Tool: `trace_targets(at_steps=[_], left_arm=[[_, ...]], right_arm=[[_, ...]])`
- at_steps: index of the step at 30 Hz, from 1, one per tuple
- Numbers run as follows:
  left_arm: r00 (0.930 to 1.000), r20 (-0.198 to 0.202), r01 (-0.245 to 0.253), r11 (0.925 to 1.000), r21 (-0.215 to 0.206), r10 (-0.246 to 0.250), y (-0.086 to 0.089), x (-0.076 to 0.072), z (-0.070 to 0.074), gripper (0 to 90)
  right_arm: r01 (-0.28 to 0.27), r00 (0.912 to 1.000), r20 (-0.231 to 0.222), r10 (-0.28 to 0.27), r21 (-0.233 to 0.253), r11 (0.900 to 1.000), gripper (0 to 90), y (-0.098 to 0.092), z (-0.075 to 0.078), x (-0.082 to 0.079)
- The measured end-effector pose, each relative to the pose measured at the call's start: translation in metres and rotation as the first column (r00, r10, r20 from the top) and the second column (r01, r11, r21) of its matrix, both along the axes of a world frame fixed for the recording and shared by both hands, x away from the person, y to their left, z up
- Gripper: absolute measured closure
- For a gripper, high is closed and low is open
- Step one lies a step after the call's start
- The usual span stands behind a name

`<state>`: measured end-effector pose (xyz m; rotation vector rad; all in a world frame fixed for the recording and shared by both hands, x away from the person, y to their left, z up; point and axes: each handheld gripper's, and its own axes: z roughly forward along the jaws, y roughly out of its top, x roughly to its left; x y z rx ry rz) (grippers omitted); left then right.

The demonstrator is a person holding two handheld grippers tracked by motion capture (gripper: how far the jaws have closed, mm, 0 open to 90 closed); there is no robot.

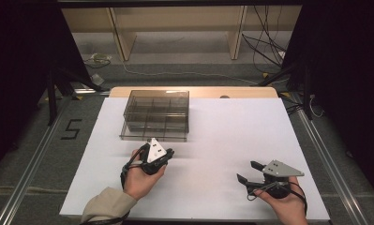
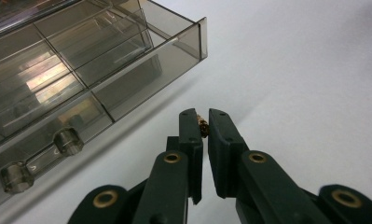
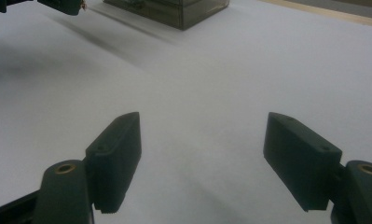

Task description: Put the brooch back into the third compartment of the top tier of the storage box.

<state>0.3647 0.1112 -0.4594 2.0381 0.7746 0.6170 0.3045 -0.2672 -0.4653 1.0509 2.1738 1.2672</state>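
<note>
A: Two grippers are over the white table (image 1: 213, 187). State of the left one?

B: The left gripper (image 2: 203, 122) has its jaws drawn nearly together, pinching a small brass-coloured part (image 2: 203, 127) near the tips. What the part is cannot be made out. It sits just in front of the clear plastic box (image 1: 156, 115).

A: Where is that box?

B: Toward the far middle of the table, left of centre. It is smoke-tinted and divided into compartments. From the left gripper view, a drawer front with a clear bar handle (image 2: 39, 158) faces the person.

A: And the right side?

B: The right gripper (image 1: 250, 172) has its jaws spread wide with nothing between them. It is held low near the table's front right, well apart from the box.
</note>
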Motion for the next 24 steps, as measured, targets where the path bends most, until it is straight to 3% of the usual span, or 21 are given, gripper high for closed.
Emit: trace_targets(at_steps=[24], left_arm=[[0.9998, 0.02, -0.003, 0.9999, -0.017, 0.004, -0.0001, -0.0008, 0.0052, 84.1]], right_arm=[[-0.001, 1.0, -0.002, 0.001, -0.001, 1.0, 28.3, 0.0005, -0.0004, 0.0003]])
